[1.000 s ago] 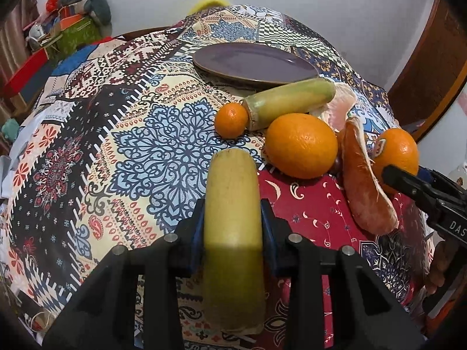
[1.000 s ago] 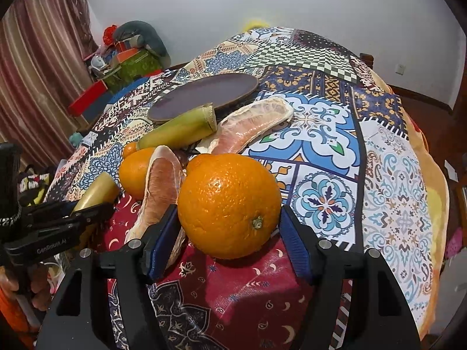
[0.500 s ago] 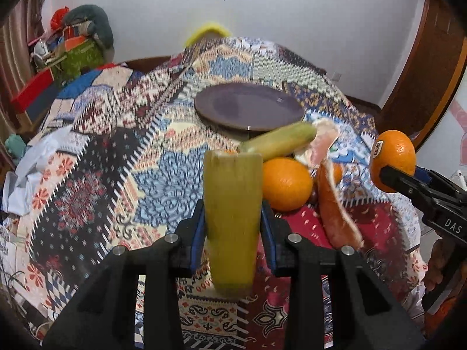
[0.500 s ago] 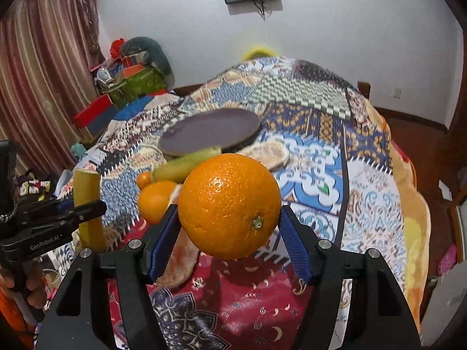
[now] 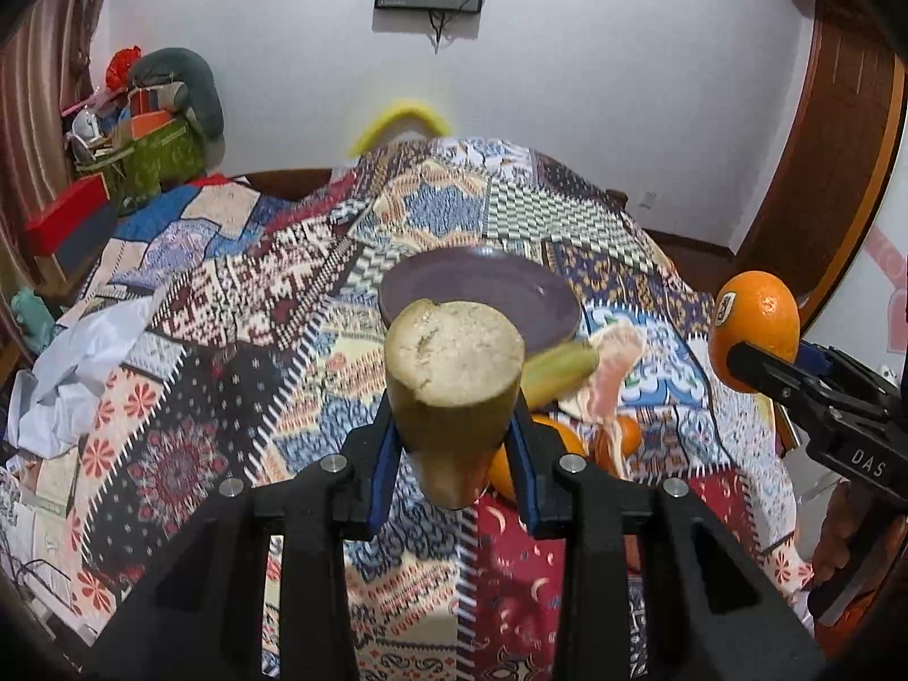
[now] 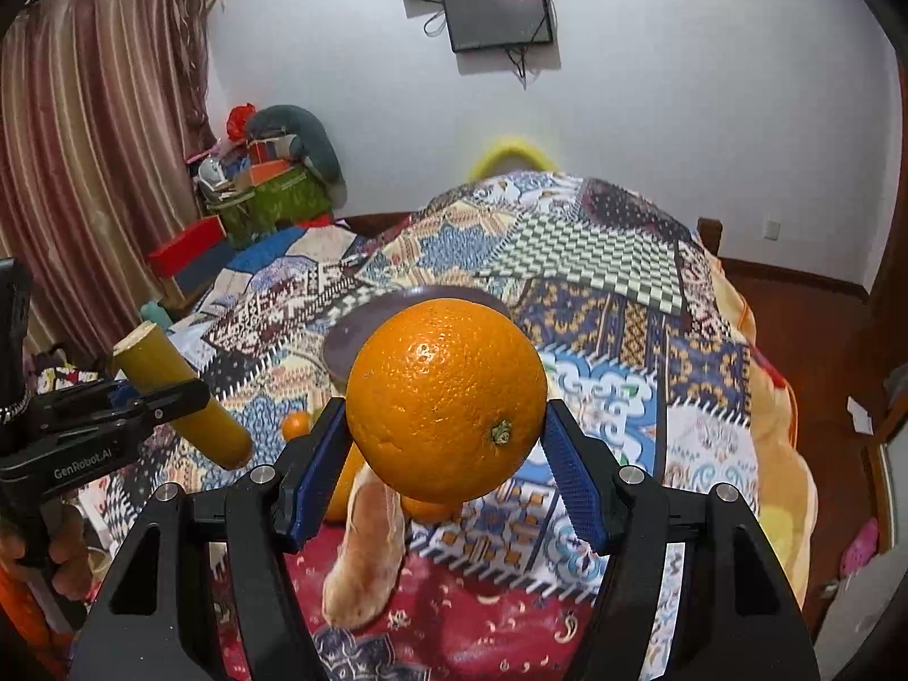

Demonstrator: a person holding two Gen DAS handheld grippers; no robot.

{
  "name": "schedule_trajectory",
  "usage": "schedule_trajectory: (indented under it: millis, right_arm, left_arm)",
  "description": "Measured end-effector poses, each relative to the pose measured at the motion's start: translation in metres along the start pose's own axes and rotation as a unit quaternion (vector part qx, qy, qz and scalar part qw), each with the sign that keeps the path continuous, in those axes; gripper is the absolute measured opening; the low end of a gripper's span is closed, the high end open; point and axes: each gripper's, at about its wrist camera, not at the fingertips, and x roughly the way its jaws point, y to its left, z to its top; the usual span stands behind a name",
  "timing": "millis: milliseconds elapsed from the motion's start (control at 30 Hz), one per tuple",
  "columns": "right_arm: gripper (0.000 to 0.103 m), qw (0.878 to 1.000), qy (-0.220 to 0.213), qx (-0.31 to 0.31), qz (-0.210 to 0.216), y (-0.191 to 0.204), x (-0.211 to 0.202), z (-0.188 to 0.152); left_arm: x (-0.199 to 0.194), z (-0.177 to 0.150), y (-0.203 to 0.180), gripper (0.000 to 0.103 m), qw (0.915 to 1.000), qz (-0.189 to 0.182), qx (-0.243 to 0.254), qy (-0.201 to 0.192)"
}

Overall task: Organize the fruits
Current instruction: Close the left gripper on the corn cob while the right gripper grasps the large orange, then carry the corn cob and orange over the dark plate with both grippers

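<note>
Lying bare, the purple plate [image 5: 479,289]; left gripper [image 5: 454,448] clamps a cane piece [image 5: 454,380], right gripper [image 6: 445,454] an orange [image 6: 445,397].

A bed [image 5: 238,306] covered with a patchwork quilt [image 6: 613,261] of many patterns carries everything. Near its middle lies a dark purple plate [image 5: 482,289], bare of fruit. Just in front of the plate lies a yellow-green cane stick [image 5: 559,374], beside a peeled pomelo piece [image 5: 616,363]. Closer in, on a red patch, lie another pomelo piece [image 6: 363,556], an orange [image 5: 559,437] and a small tangerine [image 6: 296,425], close together.
</note>
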Motion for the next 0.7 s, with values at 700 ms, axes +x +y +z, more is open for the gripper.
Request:
schedule_trajectory:
  millis: [700]
  right_arm:
    - [0.065,0.999,-0.04,-0.013,0.007,0.0,0.032,0.049]
  left_arm:
    - [0.03,0.058,0.009,0.034,0.9991,0.006,0.0,-0.041]
